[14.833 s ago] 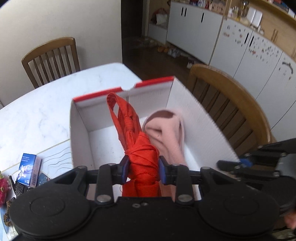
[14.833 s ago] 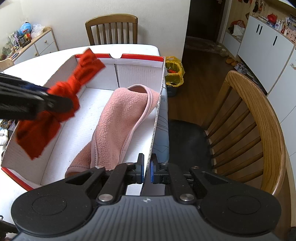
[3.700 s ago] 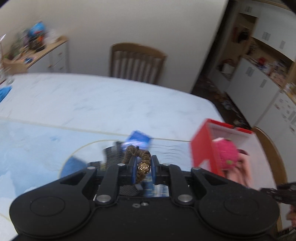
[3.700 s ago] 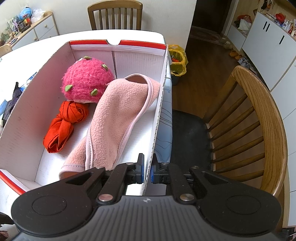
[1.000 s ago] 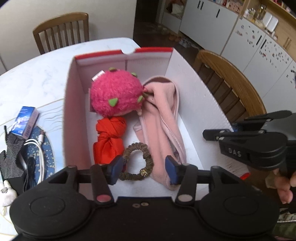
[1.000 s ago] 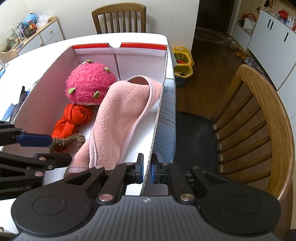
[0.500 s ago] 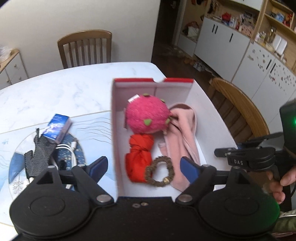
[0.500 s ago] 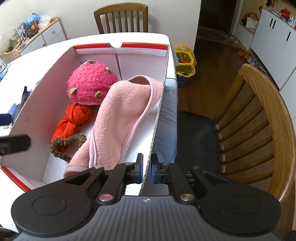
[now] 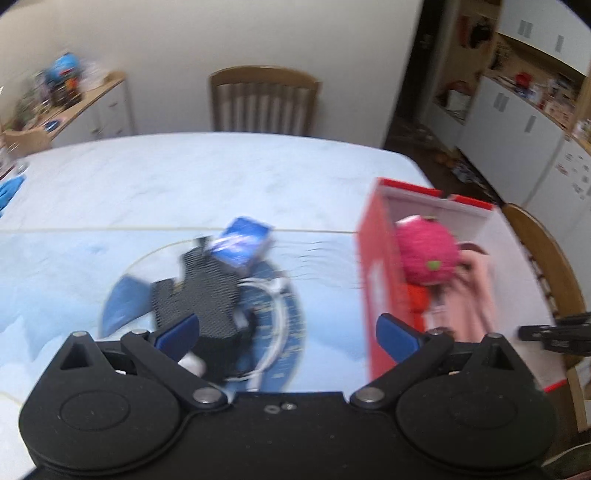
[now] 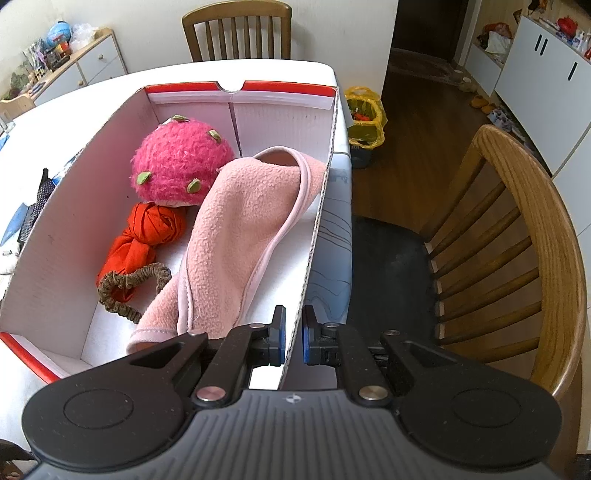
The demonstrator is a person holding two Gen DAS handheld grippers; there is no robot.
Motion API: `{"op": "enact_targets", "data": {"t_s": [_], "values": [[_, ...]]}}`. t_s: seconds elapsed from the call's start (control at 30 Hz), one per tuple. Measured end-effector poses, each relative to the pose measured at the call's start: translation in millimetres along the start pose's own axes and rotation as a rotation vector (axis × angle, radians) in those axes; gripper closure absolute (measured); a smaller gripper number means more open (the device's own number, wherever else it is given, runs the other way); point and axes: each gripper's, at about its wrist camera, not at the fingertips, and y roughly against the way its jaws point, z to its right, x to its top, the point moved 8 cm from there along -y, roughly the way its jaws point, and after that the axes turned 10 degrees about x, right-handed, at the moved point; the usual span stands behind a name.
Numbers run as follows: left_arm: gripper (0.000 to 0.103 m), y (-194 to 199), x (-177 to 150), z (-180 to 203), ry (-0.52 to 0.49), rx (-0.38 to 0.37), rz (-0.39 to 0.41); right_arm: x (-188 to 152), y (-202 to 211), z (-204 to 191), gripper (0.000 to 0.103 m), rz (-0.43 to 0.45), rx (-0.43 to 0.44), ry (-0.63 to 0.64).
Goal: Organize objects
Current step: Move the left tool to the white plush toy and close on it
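The glove [image 9: 207, 295] lies on the tabletop [image 9: 184, 177] at about 9 o'clock from the box [image 10: 74, 206], partly under a blue carton [image 9: 242, 245], with a white cable [image 9: 277, 314] just beside it. The left hand-held gripper [image 9: 286, 332] hangs over it, empty, jaws opening wide. It should come down square on the glove's middle, clear of the cable, while the right hand-held gripper [image 10: 293, 334] stays pinched on the box wall to steady it.

Pale wall [image 10: 155, 22], dark wood floor [image 10: 424, 110], white cabinets [image 10: 546, 70], wooden chairs [image 10: 236, 29] around a white table [image 9: 221, 173].
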Motion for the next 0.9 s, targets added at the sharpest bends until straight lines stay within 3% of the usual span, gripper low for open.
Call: {"op": "enact_targets", "data": {"t_s": [0.27, 0.43, 0.9], "values": [[0.002, -29.7, -26.9, -62.0, 0.043, 0.088, -0.055, 2.3, -0.2, -3.5, 0.095, -0.021, -0.032, -0.001], [0.003, -46.1, -40.9, -79.7, 0.047, 0.114, -0.071, 1.6, -1.6, -6.8, 0.095, -0.037, -0.037, -0.008], [0.014, -83.2, -57.4, -87.7, 0.027, 0.068, -0.088, 1.9, -4.3, -8.8, 0.095, -0.045, -0.094, -0.024]]}}
